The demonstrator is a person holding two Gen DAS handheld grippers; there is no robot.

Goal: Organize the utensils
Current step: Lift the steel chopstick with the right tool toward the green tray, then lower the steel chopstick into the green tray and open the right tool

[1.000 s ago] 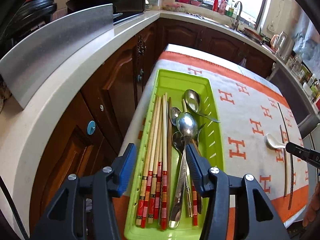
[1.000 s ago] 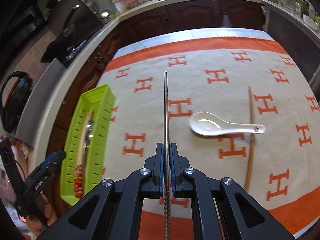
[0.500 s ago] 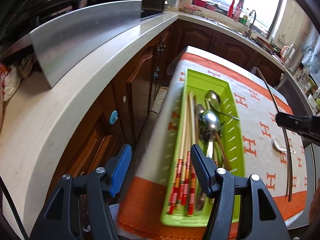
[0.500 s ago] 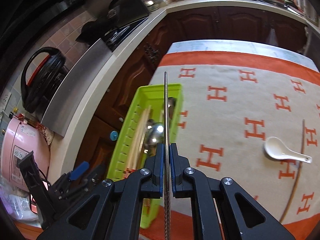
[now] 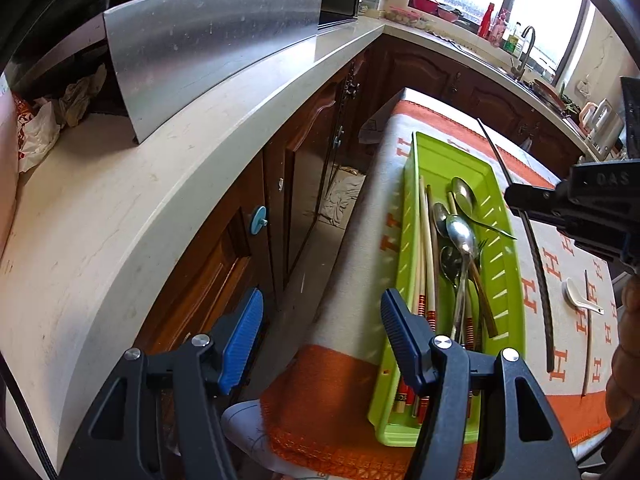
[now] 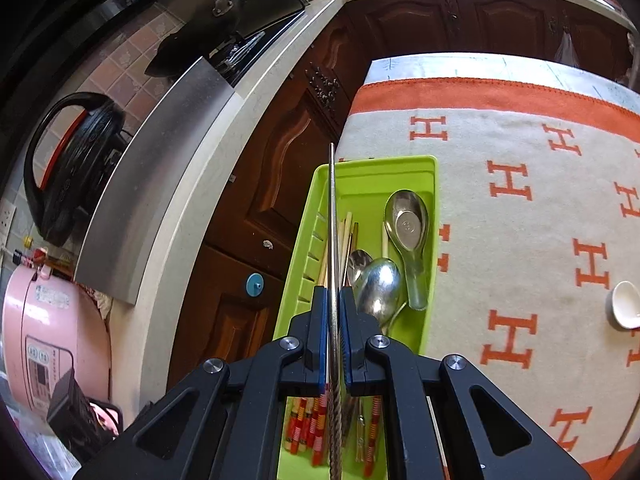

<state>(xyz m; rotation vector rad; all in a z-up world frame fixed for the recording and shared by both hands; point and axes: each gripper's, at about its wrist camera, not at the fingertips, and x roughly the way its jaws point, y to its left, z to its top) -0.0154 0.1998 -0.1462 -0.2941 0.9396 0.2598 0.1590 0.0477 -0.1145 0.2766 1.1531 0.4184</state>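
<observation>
A lime-green tray [image 6: 360,172] [image 5: 444,152] lies at the left edge of the cloth-covered table, holding several chopsticks [image 5: 426,248] and metal spoons [image 6: 408,224]. My right gripper [image 6: 333,300] is shut on a metal chopstick [image 6: 331,208] and holds it above the tray, lengthwise along it; it also shows in the left wrist view [image 5: 536,256]. My left gripper [image 5: 322,320] is open and empty, off the table's left front corner, left of the tray. A white ceramic spoon [image 5: 578,300] [image 6: 626,304] and another chopstick [image 5: 588,332] lie on the cloth to the right.
The white and orange H-patterned cloth [image 6: 520,240] covers the table. A counter [image 5: 140,208] with brown cabinets [image 5: 304,168] runs along the left, with a gap between it and the table. A pink appliance [image 6: 48,332] and black cooker [image 6: 76,168] stand on it.
My right gripper has carried the metal chopstick left from the middle of the cloth to above the green tray. My left gripper has swung left off the tray, still open.
</observation>
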